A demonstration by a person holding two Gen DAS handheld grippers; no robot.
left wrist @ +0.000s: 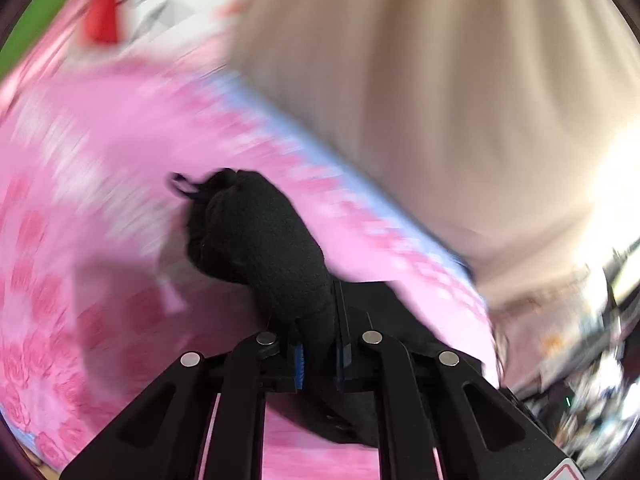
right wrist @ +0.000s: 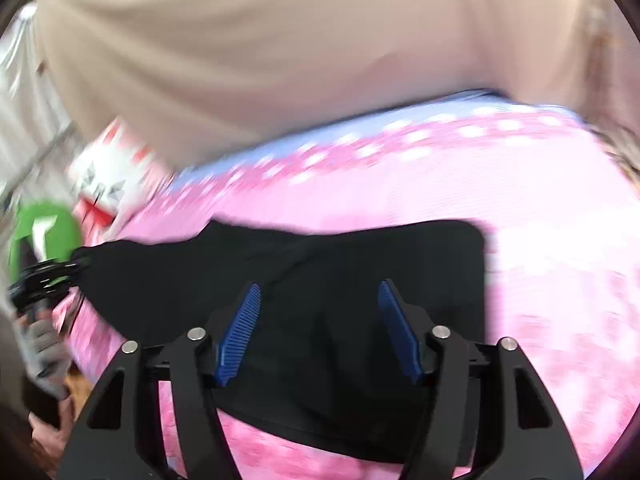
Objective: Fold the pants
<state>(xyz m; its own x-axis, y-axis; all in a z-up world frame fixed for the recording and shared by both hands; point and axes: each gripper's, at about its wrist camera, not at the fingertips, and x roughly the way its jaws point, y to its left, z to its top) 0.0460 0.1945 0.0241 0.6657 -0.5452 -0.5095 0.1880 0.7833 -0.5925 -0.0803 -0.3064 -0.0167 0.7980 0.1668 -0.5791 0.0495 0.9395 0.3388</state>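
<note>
Step in hand, judged: carrying one end of the black pants over to make a fold. To do it well, the held end should travel level across the pink floral bedsheet and land square on the flat part, edges matched, before release.

Left gripper: jaws clamped on a bunched wad of the pants, which bulges out ahead of the fingertips, raised off the bedsheet.

Right gripper: jaws apart, blue pads clear of cloth; the flat body of the pants lies on the bedsheet directly beneath and between them. Frames blurred; seams unreadable.
</note>
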